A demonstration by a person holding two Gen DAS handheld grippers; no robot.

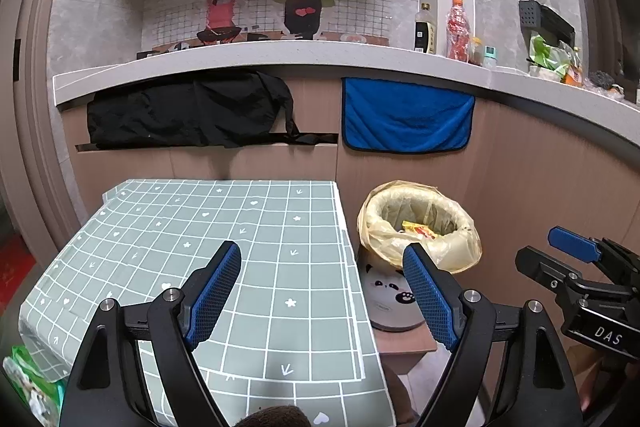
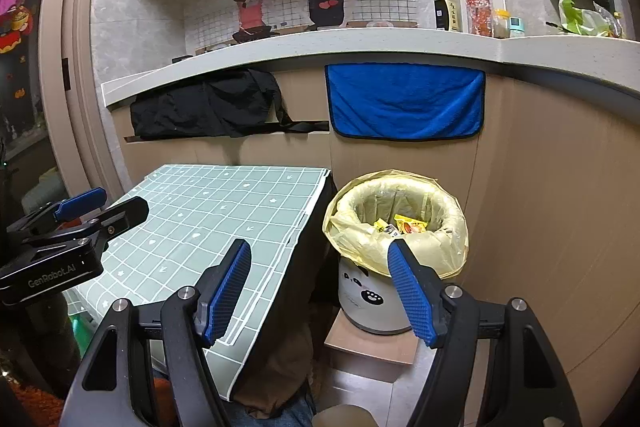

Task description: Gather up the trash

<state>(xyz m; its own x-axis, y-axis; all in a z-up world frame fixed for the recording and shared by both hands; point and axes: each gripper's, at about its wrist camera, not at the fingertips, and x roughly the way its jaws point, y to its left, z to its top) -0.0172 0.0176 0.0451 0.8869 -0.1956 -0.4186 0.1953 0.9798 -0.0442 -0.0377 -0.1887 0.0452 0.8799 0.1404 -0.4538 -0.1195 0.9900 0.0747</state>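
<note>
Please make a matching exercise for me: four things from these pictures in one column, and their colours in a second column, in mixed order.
Things:
1. towel
2. bin bag
3. tablecloth
4. jacket

Colours:
A. yellow
B. black
C. blue
D. green with white lines

Pairs: 1-C, 2-A, 3-D, 4-B

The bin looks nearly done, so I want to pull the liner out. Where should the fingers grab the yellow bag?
Grip the yellow bag at its folded-over rim, from above on the near side: there the plastic hangs loose outside the panda bin, giving a free flap to pinch.
</note>
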